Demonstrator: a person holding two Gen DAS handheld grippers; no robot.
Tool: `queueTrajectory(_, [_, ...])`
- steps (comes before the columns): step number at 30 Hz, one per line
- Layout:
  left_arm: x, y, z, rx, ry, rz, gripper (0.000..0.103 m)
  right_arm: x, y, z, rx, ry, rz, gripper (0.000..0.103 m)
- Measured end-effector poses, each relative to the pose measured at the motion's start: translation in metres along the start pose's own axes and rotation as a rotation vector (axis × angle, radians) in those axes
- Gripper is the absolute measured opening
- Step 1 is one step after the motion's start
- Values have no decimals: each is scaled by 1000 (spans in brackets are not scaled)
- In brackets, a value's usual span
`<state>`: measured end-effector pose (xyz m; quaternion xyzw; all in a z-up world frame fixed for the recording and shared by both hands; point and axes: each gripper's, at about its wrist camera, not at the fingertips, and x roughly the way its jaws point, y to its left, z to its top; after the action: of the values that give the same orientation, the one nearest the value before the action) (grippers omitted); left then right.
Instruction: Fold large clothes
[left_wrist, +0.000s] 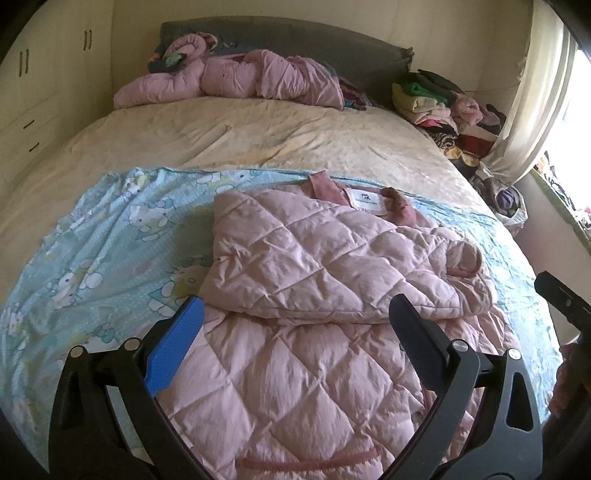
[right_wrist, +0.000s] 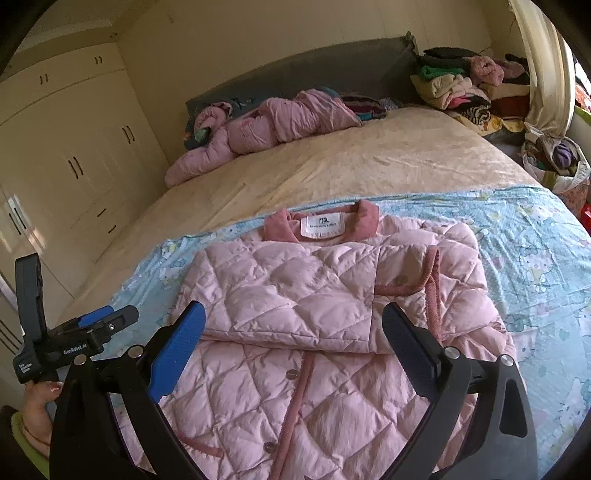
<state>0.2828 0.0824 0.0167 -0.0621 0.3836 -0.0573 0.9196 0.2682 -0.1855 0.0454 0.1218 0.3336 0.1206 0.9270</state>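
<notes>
A quilted pink jacket (right_wrist: 332, 314) of matt, puffy cloth with ribbed corduroy-like trim lies on a thin printed cotton-like sheet (right_wrist: 535, 266) over a crinkled cream bedspread (right_wrist: 332, 166).

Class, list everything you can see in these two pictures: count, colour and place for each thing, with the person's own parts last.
Quilted jacket: one, pink, partly folded, on the patterned sheet.
Patterned sheet: one, light blue, across the near end of the bed.
Bed cover: one, cream.
Padded suit: one, pink, by the headboard.
Headboard: one, grey.
Clothes pile: one, mixed colours, right of the bed.
Wardrobe: cream, left wall.
Curtain: cream, right.
Left tongs: open, above the jacket.
Right tongs: open, above the jacket.
</notes>
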Motion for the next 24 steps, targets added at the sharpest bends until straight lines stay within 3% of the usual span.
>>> queueTrajectory(8, [-34,-6,-7,27,-48,-8,94,-29,7,-3,-7,-44,6,96])
queueTrajectory(24, [-84,16,-29,2,-103,15,94,-83,22,-18,-59,-99,15,96])
